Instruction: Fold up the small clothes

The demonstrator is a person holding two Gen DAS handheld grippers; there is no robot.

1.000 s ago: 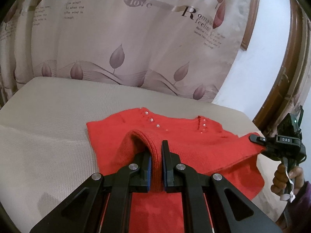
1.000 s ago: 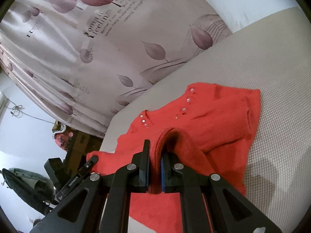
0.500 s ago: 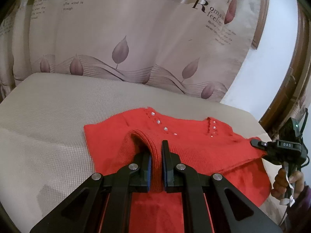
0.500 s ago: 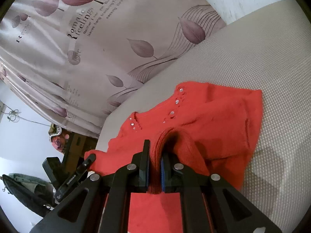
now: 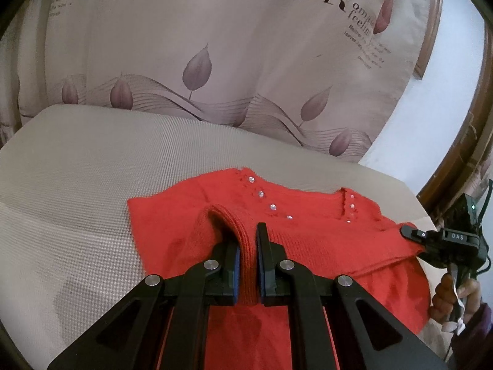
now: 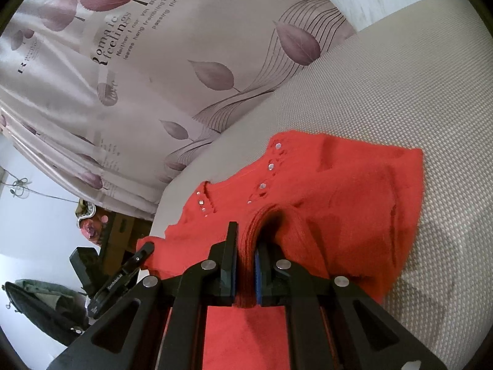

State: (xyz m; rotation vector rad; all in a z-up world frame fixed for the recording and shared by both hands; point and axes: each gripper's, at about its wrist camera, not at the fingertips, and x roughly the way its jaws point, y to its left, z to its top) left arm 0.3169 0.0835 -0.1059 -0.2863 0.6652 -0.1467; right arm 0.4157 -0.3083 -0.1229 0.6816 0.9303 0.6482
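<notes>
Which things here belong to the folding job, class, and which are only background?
Part of the job:
- red knitted top
- left gripper, shut on its ribbed hem
- right gripper, shut on the hem too
- padded beige surface under it

Just there:
- leaf-print curtain
- wooden frame

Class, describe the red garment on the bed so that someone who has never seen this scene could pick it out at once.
Find the beige textured bed in front of the leaf-printed curtain. On it lies a red knitted sweater, its lower edge pinched by the left claw and the right claw. Small shiny studs along its neckline set it apart; nothing else there is red.
</notes>
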